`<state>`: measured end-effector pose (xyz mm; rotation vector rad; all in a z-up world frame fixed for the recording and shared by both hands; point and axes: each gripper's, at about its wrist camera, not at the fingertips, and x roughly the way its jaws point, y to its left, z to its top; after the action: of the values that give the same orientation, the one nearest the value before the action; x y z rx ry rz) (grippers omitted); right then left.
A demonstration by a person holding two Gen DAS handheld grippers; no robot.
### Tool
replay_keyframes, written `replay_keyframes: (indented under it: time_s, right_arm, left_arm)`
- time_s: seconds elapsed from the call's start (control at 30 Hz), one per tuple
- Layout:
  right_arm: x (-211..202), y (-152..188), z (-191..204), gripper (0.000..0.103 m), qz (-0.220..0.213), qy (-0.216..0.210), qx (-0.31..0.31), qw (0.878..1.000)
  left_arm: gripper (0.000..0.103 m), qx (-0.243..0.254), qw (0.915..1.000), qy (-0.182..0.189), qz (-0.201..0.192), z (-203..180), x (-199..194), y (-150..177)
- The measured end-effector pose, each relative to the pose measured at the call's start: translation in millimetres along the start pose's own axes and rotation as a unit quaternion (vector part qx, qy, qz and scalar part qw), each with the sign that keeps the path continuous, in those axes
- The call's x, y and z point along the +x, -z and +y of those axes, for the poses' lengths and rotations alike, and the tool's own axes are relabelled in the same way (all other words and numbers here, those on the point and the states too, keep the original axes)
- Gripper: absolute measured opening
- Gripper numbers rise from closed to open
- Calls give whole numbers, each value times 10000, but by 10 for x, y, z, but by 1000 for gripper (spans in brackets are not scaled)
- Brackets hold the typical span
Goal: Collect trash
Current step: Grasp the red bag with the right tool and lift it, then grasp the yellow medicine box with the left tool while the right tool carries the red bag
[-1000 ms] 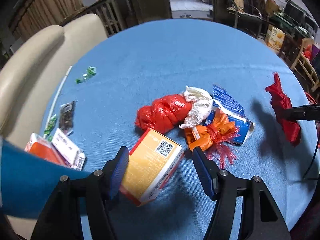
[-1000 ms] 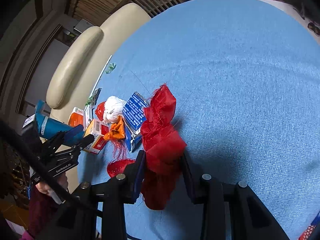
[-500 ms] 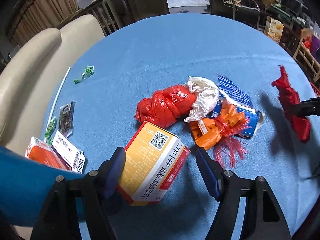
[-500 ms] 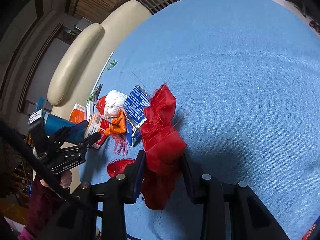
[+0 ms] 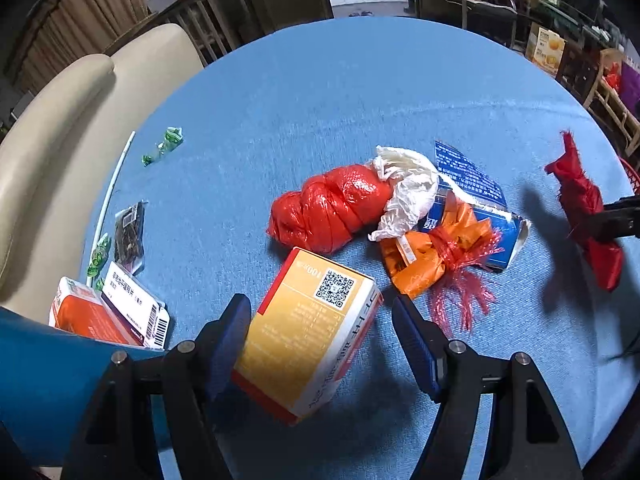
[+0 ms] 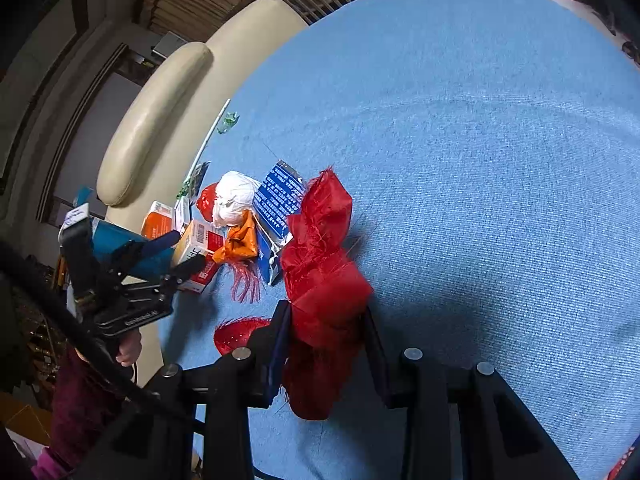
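1. Blue-padded fingers of the left gripper [image 5: 320, 336] are spread wide on either side of a yellow-and-red cardboard box with a QR code [image 5: 308, 332]; the left pad looks to be against the box's side, while the right pad stands apart from it.
2. That box lies tilted on the round table under its blue cloth [image 5: 360, 92], just in front of the trash heap.
3. Red crumpled fabric scrap [image 6: 324, 276] is pinched between the closed-in fingers of the right gripper [image 6: 324, 344], held up off the cloth with its ends sticking out above and below the pads.
4. The heap holds a twisted red plastic bag [image 5: 328, 212], a crumpled white tissue [image 5: 408, 192], a torn blue foil packet [image 5: 472, 184] and an orange wrapper tied with red netting [image 5: 436, 256], all touching one another.
5. Near the table's left edge lie a small orange-and-white carton [image 5: 92, 316], a dark snack sachet [image 5: 130, 232], green candy wrappers [image 5: 164, 146] and a thin white straw [image 5: 116, 176].
6. A cream padded chair back [image 5: 60, 120] stands just beyond that edge.
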<state>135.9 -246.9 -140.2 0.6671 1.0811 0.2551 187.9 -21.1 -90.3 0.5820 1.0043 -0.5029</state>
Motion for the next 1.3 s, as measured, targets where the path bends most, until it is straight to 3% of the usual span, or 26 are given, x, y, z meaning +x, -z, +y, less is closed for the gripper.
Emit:
replay_keyframes:
  time_s: [0.2,0.27,0.3,0.33,0.5,0.8,1.3]
  right_arm:
    - [2,2,-32,38,-6,-5,48,10000]
    - [7,7,-25,38,-9,1,32,10000]
    - [10,10,-20,38,-5,-3,30,10000]
    - [12,13,-18,38,-1,-9,36,10000]
    - [4,19,-10,38,-39,-1,43,10000]
    - [-126,58,51,38,-224,108,-162,9996]
    - [-914,370,81,38,-919,428,-636,9928]
  left_arm:
    - [73,-62,9998,193,88,75,101,-29]
    - [73,-107,9985,506,178,64,139,-8]
    - [70,-208,9962,790,316,92,211,1]
    - [59,-268,9938,970,472,85,273,26]
    - [50,-342,9925,1101,415,1,234,102]
    - [48,-1059,9909,817,-176,-108,-252,125]
    - [48,-745,9918,103,-1035,-1171,-1498,-135]
